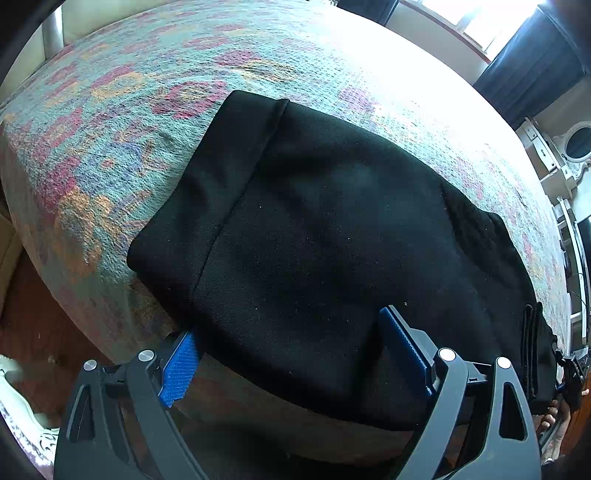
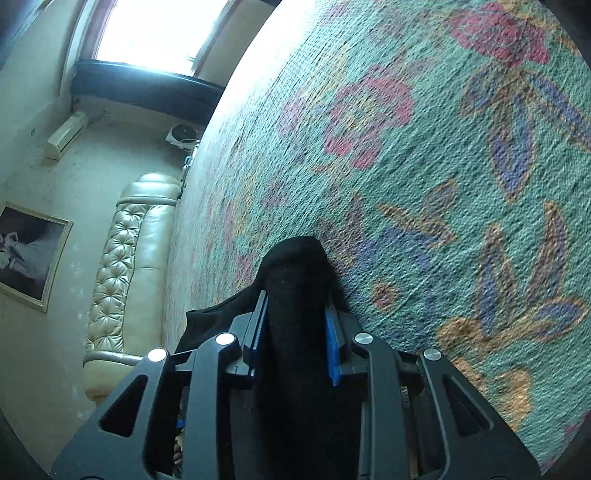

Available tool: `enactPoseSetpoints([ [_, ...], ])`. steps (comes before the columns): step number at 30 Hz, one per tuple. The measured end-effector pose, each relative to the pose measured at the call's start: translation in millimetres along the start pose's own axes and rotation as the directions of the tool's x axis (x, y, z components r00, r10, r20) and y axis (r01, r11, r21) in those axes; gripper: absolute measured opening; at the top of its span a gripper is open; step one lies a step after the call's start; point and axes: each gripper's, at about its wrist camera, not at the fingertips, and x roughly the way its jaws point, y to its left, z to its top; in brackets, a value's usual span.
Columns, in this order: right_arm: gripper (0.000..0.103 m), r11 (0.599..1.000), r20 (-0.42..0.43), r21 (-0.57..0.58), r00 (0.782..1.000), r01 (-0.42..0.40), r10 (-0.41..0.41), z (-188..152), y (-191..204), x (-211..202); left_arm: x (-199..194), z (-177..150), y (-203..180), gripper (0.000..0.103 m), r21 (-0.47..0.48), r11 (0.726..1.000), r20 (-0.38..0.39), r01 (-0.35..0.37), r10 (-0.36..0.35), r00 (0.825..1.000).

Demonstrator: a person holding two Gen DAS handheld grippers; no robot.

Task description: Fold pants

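Observation:
The black pants [image 1: 332, 229] lie folded on the floral bedspread [image 1: 110, 110], reaching the near edge of the bed. My left gripper [image 1: 291, 354] hangs open over their near edge. One blue pad [image 1: 181, 365] stands just past the cloth's left side and the other [image 1: 402, 347] rests above the fabric. Nothing is pinched between them. In the right wrist view my right gripper [image 2: 295, 328] is shut on a thick bunch of the pants [image 2: 295, 273], close above the bedspread [image 2: 443, 166]. That held end shows at the far right of the left wrist view.
The bed's edge drops to a wooden floor [image 1: 37, 314] at the lower left. A cream tufted headboard [image 2: 122, 266], a framed picture [image 2: 29, 254] and a bright window [image 2: 159, 33] stand beyond the bed. White furniture [image 1: 554, 158] lines the right side.

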Motion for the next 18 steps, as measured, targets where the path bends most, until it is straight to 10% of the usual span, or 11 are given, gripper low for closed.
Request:
enactPoseSetpoints([
  [6,0.047,0.996,-0.045,0.032,0.995,-0.089,0.09,-9.8,-8.4,-18.6,0.8,1.2,-0.4,0.089,-0.003,1.0,-0.005,0.004,-0.004,1.0],
  [18,0.035,0.991,-0.123,0.049,0.983,-0.128,0.133,-53.1,-39.3,-50.9,0.7,1.0,0.7,0.089,0.0,1.0,-0.001,0.001,-0.001,1.0],
])
